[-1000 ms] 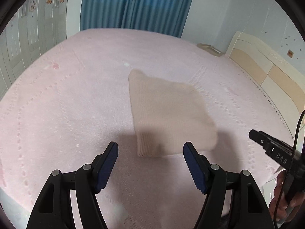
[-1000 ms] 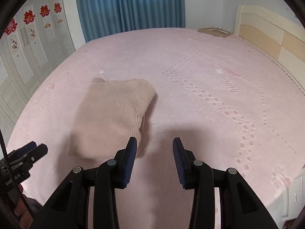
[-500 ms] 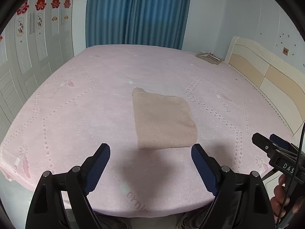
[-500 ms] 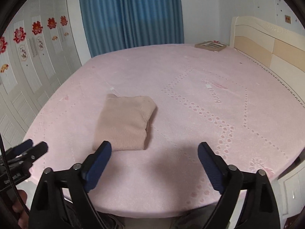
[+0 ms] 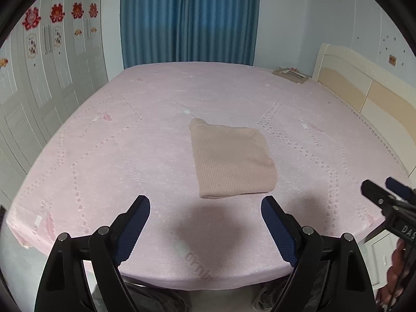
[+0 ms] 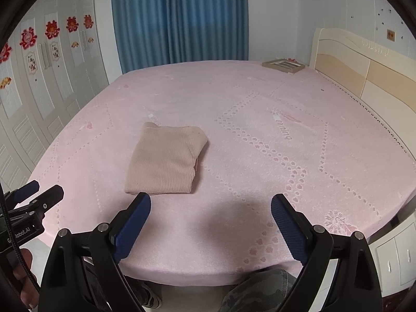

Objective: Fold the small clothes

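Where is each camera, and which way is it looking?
Left wrist: on the left gripper, looking down over the bed at the folded sweater; a hand shows at right.
Right wrist: on the right gripper, facing likewise; legs show at the bottom.
Both share the sweater, blue curtain and headboard.

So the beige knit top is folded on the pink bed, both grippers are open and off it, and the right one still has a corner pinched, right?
Not quite. The right gripper pinches nothing: the right wrist view shows its jaws wide apart over bare pink bed, short of the folded beige knit top. The rest holds: the left gripper is open and clear too.
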Action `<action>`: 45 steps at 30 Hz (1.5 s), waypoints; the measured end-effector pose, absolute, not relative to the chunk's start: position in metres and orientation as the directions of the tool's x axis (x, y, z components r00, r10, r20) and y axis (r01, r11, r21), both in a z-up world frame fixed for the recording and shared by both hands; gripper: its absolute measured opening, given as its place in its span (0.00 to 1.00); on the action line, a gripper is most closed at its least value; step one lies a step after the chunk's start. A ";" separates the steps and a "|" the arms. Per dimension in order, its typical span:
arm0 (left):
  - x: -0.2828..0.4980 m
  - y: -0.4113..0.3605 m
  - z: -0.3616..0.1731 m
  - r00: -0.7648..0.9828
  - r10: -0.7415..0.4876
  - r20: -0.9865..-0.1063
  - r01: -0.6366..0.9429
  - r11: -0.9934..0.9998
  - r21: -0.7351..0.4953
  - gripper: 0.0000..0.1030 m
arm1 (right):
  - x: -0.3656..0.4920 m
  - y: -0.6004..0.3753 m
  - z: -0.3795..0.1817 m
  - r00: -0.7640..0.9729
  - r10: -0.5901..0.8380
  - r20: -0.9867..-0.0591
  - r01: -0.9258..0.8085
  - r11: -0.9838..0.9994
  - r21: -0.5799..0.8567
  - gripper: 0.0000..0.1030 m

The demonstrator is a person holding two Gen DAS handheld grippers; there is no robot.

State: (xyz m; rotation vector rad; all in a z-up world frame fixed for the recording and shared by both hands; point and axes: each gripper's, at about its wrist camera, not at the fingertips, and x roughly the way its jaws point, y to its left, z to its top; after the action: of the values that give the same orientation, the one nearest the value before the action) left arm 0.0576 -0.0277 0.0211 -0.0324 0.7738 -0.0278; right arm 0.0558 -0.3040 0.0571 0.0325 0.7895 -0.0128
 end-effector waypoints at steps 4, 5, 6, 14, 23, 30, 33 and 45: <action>0.058 -0.023 0.023 0.718 -0.044 -0.695 0.011 0.999 -0.052 0.85 | 0.056 -0.305 0.056 0.706 -0.001 -0.709 0.028 0.999 0.027 0.90; 0.058 -0.022 0.024 0.718 -0.043 -0.695 0.010 0.999 -0.051 0.85 | 0.057 -0.305 0.055 0.704 -0.002 -0.710 0.029 0.999 0.026 0.90; 0.058 -0.022 0.024 0.717 -0.042 -0.696 0.009 0.999 -0.051 0.85 | 0.057 -0.305 0.054 0.703 -0.002 -0.711 0.030 0.999 0.027 0.90; 0.059 -0.022 0.025 0.719 -0.030 -0.694 0.005 0.999 -0.038 0.85 | 0.063 -0.302 0.053 0.694 0.009 -0.720 0.017 0.999 0.028 0.90; 0.060 -0.016 0.027 0.724 -0.023 -0.690 -0.004 0.999 -0.038 0.85 | 0.062 -0.300 0.052 0.696 0.008 -0.718 0.016 0.999 0.027 0.90; 0.060 -0.013 0.027 0.727 -0.020 -0.687 -0.005 0.999 -0.035 0.85 | 0.061 -0.300 0.051 0.695 0.021 -0.718 0.015 0.999 0.043 0.90; 0.060 -0.011 0.027 0.726 -0.019 -0.688 -0.006 0.999 -0.034 0.85 | 0.061 -0.299 0.051 0.697 0.020 -0.717 0.015 0.999 0.043 0.90; 0.059 -0.009 0.029 0.733 -0.022 -0.680 -0.005 0.999 -0.038 0.85 | 0.058 -0.301 0.057 0.705 0.023 -0.709 0.023 0.998 0.055 0.90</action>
State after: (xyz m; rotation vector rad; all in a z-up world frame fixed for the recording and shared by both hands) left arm 0.0589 -0.0088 0.0294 -0.0378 0.7476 -0.0089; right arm 0.0577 -0.3009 0.0568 0.0613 0.7890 -0.0001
